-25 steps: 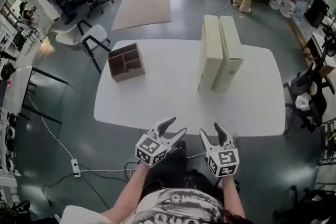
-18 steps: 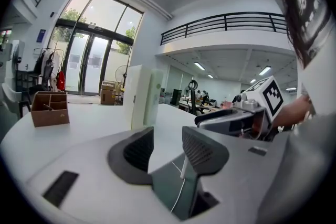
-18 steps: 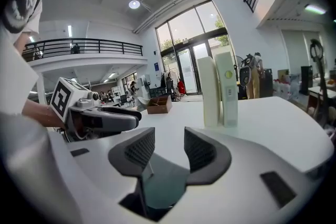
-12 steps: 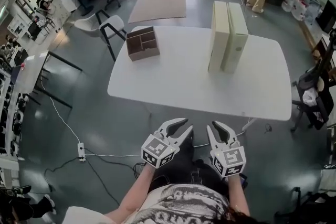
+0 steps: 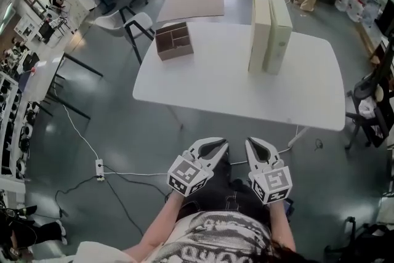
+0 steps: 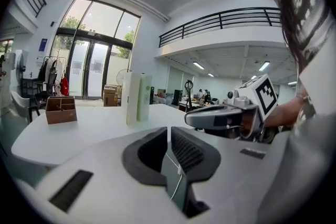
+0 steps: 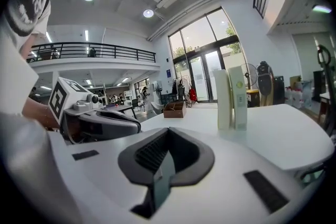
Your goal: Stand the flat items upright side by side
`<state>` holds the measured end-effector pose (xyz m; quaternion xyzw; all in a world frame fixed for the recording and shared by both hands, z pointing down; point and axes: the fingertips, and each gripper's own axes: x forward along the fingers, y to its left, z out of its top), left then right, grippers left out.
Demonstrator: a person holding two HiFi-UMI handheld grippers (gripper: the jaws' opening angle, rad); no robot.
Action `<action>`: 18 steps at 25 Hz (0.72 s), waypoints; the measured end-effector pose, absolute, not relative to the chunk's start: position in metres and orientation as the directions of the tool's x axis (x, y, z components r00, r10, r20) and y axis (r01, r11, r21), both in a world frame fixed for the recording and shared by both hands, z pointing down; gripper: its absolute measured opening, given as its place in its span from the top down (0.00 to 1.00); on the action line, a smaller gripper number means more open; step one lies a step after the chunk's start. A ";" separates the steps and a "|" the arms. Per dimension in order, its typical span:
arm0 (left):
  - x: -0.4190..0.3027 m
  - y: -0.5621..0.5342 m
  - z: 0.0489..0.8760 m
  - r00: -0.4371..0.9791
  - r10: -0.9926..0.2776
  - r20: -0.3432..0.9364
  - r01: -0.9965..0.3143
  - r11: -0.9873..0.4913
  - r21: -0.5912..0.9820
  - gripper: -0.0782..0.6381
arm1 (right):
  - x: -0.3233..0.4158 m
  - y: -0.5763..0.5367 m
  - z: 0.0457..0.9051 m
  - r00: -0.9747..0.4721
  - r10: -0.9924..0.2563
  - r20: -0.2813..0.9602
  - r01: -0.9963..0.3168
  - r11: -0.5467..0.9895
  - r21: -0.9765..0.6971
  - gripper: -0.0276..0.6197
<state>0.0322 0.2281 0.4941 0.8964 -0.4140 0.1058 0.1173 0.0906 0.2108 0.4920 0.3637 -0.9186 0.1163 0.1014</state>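
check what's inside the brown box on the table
The brown box shows only inner dividers and no contents from the head view; the compartment floors just behind its near wall are covered.

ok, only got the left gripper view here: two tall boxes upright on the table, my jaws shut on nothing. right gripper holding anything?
Observer: No. In its own view the right gripper is shut with nothing between the jaws. Both grippers have just closed, empty.
Operator: are we over the table?
Observer: No. The head view shows the left gripper and the right one over the floor, short of the near edge of the table.
Operator: anything underfoot?
Observer: A white power strip lies on the floor to the person's left, and its cable runs toward the person.
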 end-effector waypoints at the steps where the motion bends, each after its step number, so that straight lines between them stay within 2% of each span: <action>1: 0.032 0.230 0.494 0.631 -0.721 0.287 -0.770 -0.626 0.123 0.85 | 0.090 0.213 0.492 -0.720 -0.639 0.272 -0.686 0.713 -0.141 0.96; 18: 0.052 0.239 0.486 0.638 -0.712 0.293 -0.765 -0.630 0.135 0.87 | 0.106 0.220 0.488 -0.731 -0.627 0.270 -0.678 0.712 -0.181 0.96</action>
